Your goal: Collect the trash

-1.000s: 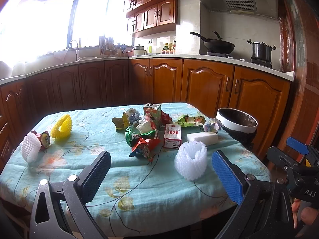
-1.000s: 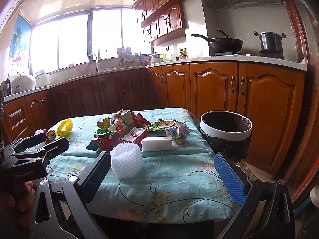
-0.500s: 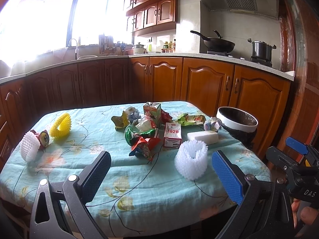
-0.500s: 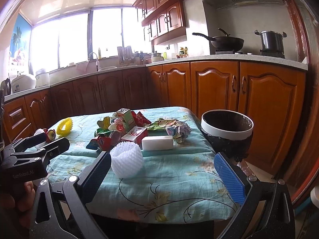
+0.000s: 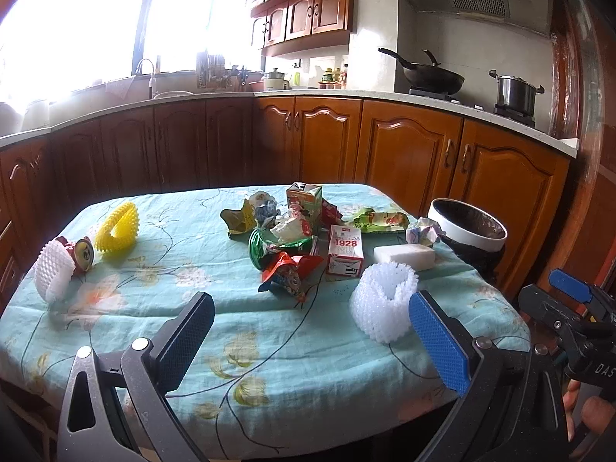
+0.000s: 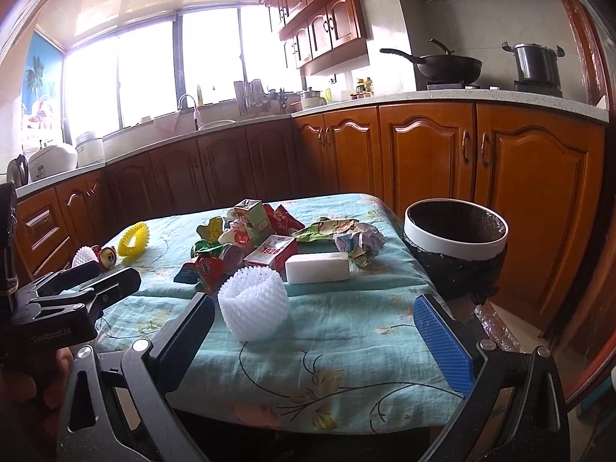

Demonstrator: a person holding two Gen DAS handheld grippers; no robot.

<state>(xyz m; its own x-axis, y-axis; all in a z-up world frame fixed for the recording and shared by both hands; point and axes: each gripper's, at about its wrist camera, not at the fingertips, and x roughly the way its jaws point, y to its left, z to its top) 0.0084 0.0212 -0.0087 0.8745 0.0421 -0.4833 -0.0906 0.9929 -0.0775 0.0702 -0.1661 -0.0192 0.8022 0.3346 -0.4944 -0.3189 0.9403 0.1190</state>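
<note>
Trash lies on a table with a teal floral cloth. A white foam net stands nearest. Behind it lie a red-and-white carton, a white foam block, crumpled wrappers, a green carton and a paper ball. At far left are a yellow foam ring and a can in white netting. A black bin with a white rim stands off the table's right end. My left gripper and right gripper are open, empty, at the near edge.
Wooden kitchen cabinets and a counter run behind the table. A wok and a pot sit on the stove. A sink with a tap is under the bright window.
Both cameras have risen and tilted slightly; the table sits a little lower in view. Nothing on the table has moved. Both grippers stay open.
</note>
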